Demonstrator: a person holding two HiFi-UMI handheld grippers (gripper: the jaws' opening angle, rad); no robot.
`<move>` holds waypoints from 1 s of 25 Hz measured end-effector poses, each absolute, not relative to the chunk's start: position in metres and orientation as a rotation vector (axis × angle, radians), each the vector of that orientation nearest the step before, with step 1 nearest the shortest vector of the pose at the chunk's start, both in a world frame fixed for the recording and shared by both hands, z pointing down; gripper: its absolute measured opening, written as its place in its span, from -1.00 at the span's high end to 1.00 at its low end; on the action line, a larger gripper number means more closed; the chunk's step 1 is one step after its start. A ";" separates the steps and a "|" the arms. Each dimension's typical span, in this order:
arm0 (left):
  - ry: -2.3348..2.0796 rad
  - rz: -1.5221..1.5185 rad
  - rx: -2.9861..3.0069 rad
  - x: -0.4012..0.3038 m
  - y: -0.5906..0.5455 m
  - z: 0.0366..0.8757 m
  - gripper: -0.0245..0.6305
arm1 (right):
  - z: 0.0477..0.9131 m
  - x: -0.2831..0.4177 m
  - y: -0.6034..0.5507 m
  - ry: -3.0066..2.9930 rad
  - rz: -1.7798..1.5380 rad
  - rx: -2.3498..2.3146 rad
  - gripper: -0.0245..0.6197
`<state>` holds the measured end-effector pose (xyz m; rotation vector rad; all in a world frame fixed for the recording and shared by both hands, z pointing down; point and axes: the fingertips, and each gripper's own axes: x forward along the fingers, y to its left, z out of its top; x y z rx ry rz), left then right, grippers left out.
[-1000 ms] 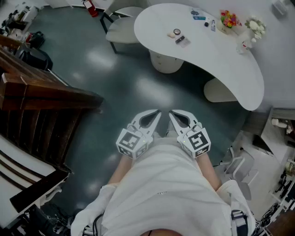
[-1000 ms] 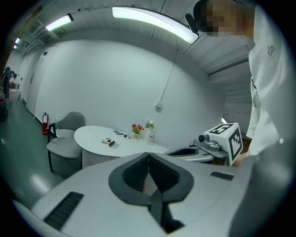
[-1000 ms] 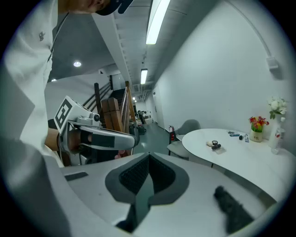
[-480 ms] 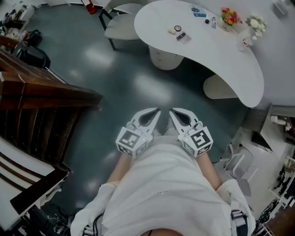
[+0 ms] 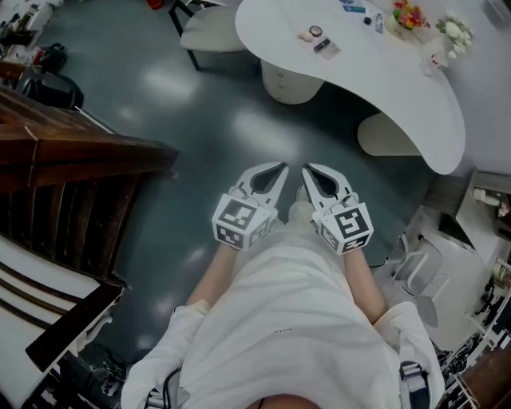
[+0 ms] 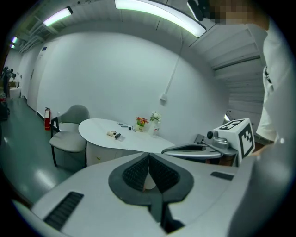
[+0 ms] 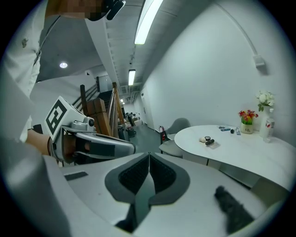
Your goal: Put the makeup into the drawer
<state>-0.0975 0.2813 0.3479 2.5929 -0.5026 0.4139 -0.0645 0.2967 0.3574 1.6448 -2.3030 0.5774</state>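
Status: approach phase, nothing picked yet. Left gripper [image 5: 279,166] and right gripper [image 5: 307,168] sit side by side at centre frame in the head view, close to the person's waist, pointing toward the table [image 5: 415,104]. Both sets of jaws are pressed together at the tips with nothing between the pads; each gripper view confirms it.

Makeup [image 5: 317,33] is on the table, top of the head-view frame, right of centre: a small round compact, a pale bit to its left, a dark tube just below right. More small items sit further right along the top edge, near the flowers [image 5: 407,14]; too small to identify. All of it is well apart from both grippers, with bare floor [image 5: 239,144] between.

Drawer: can't pick out a front for sure. The pedestal [image 5: 289,80] under the table's left end shows small knobs in the left gripper view, so my guess is that's it, and it looks closed.

Next, as I read it: close the gap to the table, then one gripper has to open up and pull a knob before any makeup goes in. The other gripper opens and takes the compact. Small flat items, so low, square approach with pads down near the tabletop. The chair [image 5: 209,44] at upper left of the table sits near the pedestal and may crowd access.
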 end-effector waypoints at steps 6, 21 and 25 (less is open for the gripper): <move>-0.497 0.448 2.490 -0.091 0.253 0.374 0.90 | 0.370 -0.061 0.269 -2.274 0.593 1.696 0.88; -0.744 0.549 2.389 -0.028 0.161 0.432 0.89 | 0.466 0.020 0.186 -2.246 0.701 1.568 0.88; -0.778 0.520 2.320 -0.007 0.142 0.452 0.89 | 0.495 0.039 0.167 -2.252 0.719 1.504 0.88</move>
